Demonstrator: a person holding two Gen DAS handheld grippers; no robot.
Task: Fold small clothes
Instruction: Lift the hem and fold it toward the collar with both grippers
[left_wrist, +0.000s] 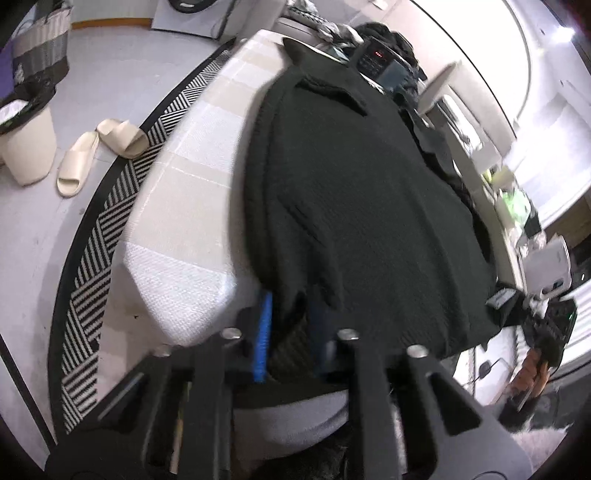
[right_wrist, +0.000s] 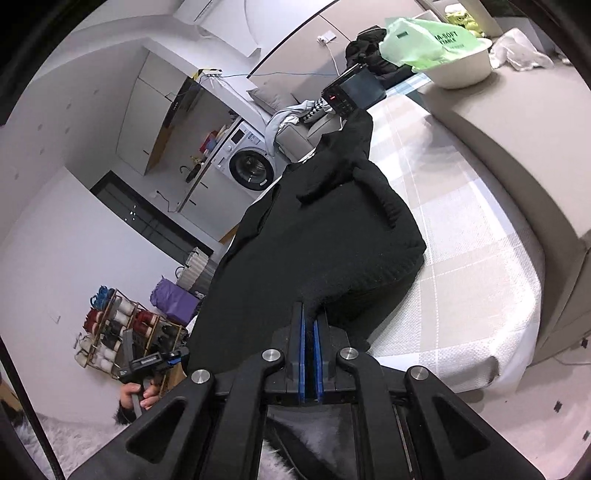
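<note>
Black sweater (right_wrist: 314, 236) on bed (right_wrist: 461, 221), camera (right_wrist: 352, 92) beyond.

A bed (left_wrist: 177, 206) with a pale checked cover filled the middle of the room, on a black-and-white striped rug (left_wrist: 92, 258) over a light grey floor. Cream slippers (left_wrist: 99, 155) lay beside the rug's edge (one overlapping it). A washing machine (right_wrist: 251, 162) stood under a counter against the white wall, and a shoe rack (right_wrist: 122, 332) sat lower down.

Right gripper (right_wrist: 309, 317) pinches black sweater (right_wrist: 317, 236); bed (right_wrist: 461, 229) beneath.
</note>
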